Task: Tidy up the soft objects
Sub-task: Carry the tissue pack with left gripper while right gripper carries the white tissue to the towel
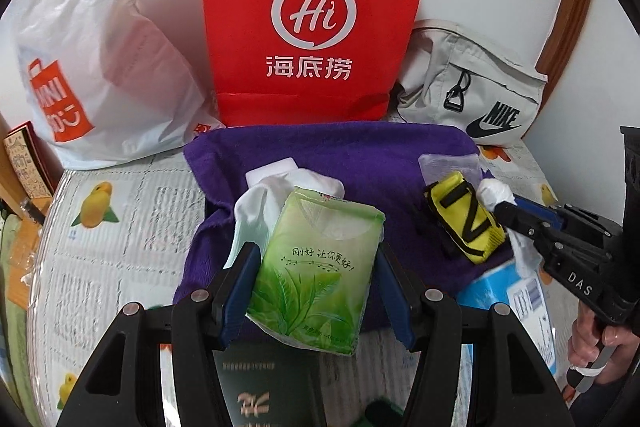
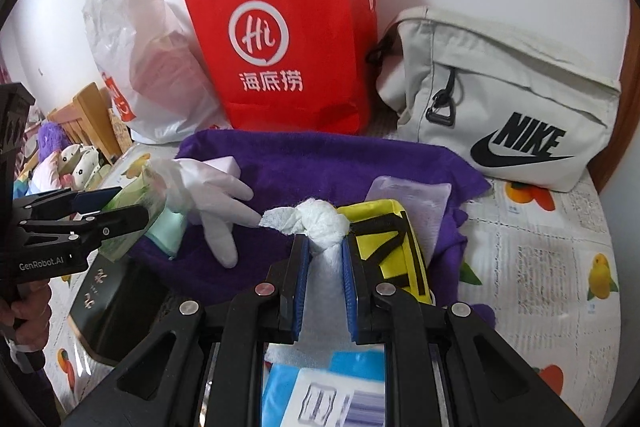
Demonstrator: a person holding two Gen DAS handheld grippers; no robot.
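My left gripper (image 1: 316, 259) is shut on a green tissue pack (image 1: 316, 267) and holds it over the front of a purple towel (image 1: 340, 151). It also shows in the right wrist view (image 2: 116, 207). My right gripper (image 2: 325, 247) is shut on a knotted white tissue wad (image 2: 320, 223) above the towel (image 2: 320, 163). A white glove (image 2: 216, 195) lies on the towel beside the green pack. A yellow pouch with black straps (image 1: 464, 215) lies on the towel's right side, next to the wad (image 1: 496, 193).
A red paper bag (image 1: 312, 27), a white plastic bag (image 1: 92, 59) and a grey Nike bag (image 1: 472, 91) stand against the wall. A blue box (image 1: 516, 303) and a dark box (image 2: 108, 311) lie near the front. The surface has a fruit-print cover (image 2: 560, 267).
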